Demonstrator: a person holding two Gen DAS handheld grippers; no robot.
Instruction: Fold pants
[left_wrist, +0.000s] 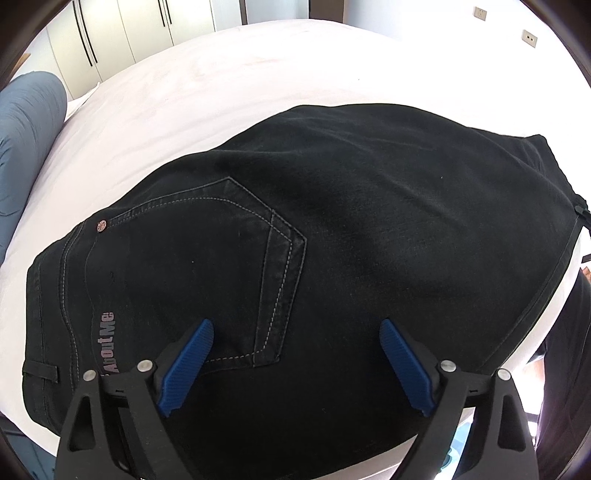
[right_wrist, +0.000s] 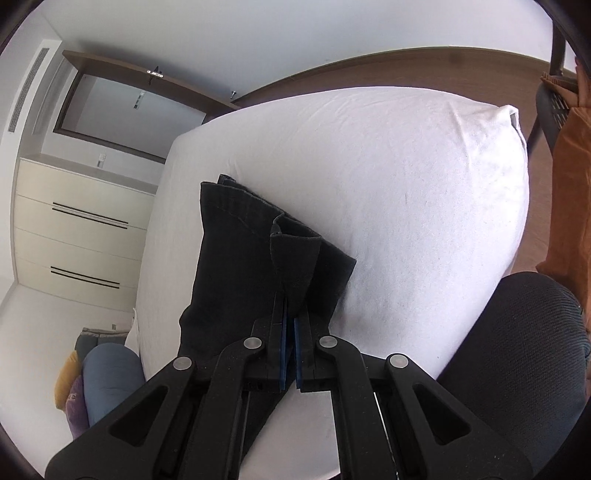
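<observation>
Below the left gripper (left_wrist: 297, 330), the black pants (left_wrist: 332, 240) lie flat on the white bed (left_wrist: 221, 85), back pocket (left_wrist: 229, 266) up; its blue pads (left_wrist: 194, 363) stand wide apart above the cloth, grasping nothing. Over in the right wrist view, the right gripper (right_wrist: 290, 321) is clenched on the hem end of the pants (right_wrist: 240, 266), the fabric bunched between its pads. A blue pillow (left_wrist: 26, 147) sits at the bed's edge, white cupboards (right_wrist: 74, 229) stand beyond, and a black mesh chair (right_wrist: 517, 350) crowds the near corner.
</observation>
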